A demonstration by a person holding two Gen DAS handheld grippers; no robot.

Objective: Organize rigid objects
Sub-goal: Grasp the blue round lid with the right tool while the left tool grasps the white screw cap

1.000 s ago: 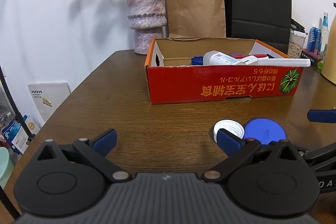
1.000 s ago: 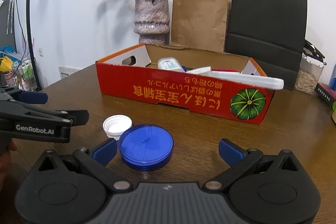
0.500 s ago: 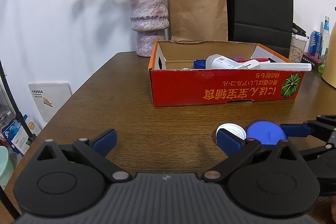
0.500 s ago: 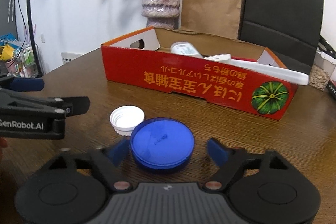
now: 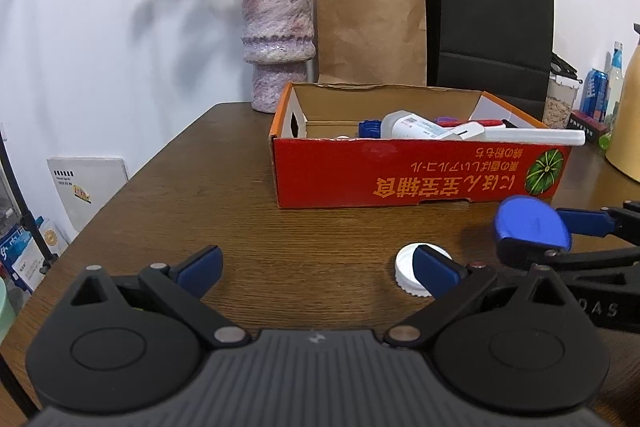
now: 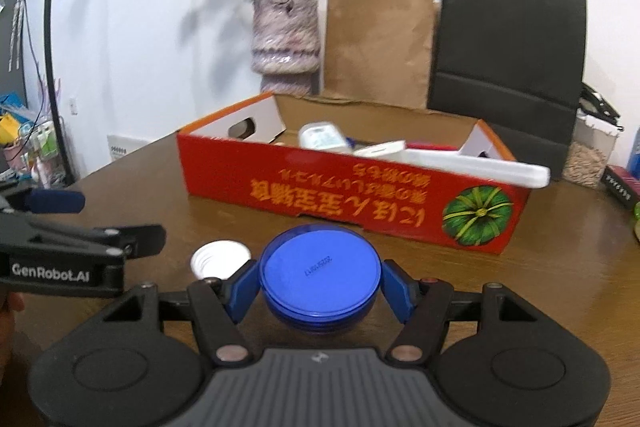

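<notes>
- Far left, off the table edge: some white packaging [image 5: 86,187] is leaned against the wall, with a black stand pole [image 6: 50,67] seen further over in the right wrist view.
- The left gripper [image 5: 316,267] is held low over the wooden table [image 5: 224,211], fingers spread wide apart, nothing caught between them.
- A white cap [image 6: 220,259] is left lying flat on the table, open side up. In the left wrist view it's partly covered by that gripper's blue right fingertip; whether they touch can't be told.
- Just right of the cap, the blue round lid [image 6: 319,273] is clamped in the right gripper [image 6: 319,281]. The jaws have just been closing, and now both blue pads are pressed on the lid's rim. From the left wrist view the lid looks lifted clear of the table and tilted a bit.
- Behind all that, the red cardboard box [image 6: 360,199] is parked mid-table, printing upside down, pumpkin picture at its right end. Already inside: a white bottle [image 5: 412,125], a long white piece [image 6: 480,167] sticking out over the right end, some red and blue bits that can't be made out.
- Back row along the wall: a purple vase [image 5: 278,43] with dried roses, a brown paper bag [image 5: 370,31], a black paper bag [image 5: 492,31].
- Far right: a jar [image 6: 588,155] of something grainy, plus cans and a bottle [image 5: 614,75].
</notes>
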